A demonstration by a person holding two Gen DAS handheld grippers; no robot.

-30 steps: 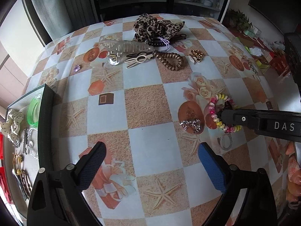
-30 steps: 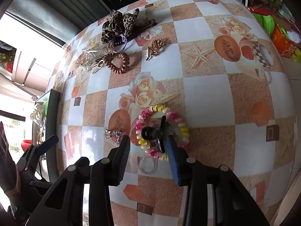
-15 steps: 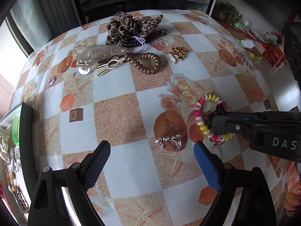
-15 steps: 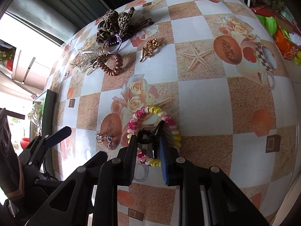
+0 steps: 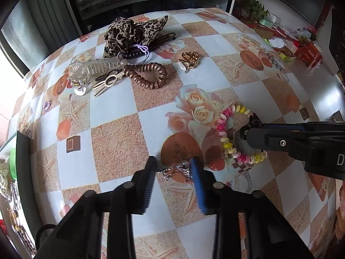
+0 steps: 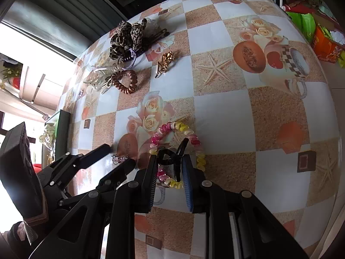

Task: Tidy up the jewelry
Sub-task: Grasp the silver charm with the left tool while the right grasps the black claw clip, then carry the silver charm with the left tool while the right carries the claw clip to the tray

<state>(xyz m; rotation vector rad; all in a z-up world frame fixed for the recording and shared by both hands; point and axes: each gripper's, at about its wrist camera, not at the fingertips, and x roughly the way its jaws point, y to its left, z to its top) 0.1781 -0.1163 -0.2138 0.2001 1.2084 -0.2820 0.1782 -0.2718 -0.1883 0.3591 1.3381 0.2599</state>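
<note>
Near the table's (image 5: 112, 133) right edge, the left gripper (image 5: 173, 170) has been narrowed around the silver brooch (image 5: 175, 171), not yet clamped, while the black clip (image 6: 172, 159) is held by the right gripper (image 6: 169, 168).

Window glare left, fisheye edges, sharp

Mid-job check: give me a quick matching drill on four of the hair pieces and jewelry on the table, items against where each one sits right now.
Items:
1. black hair clip
2. silver brooch
3. brown spiral hair tie
4. gold brooch

Places:
A. alone on a white square beyond the roses
B. between the left gripper's fingers
C. between the right gripper's fingers, inside the pink and yellow spiral tie
D. beside the clear claw clip

Pairs: 1-C, 2-B, 3-D, 4-A
</note>
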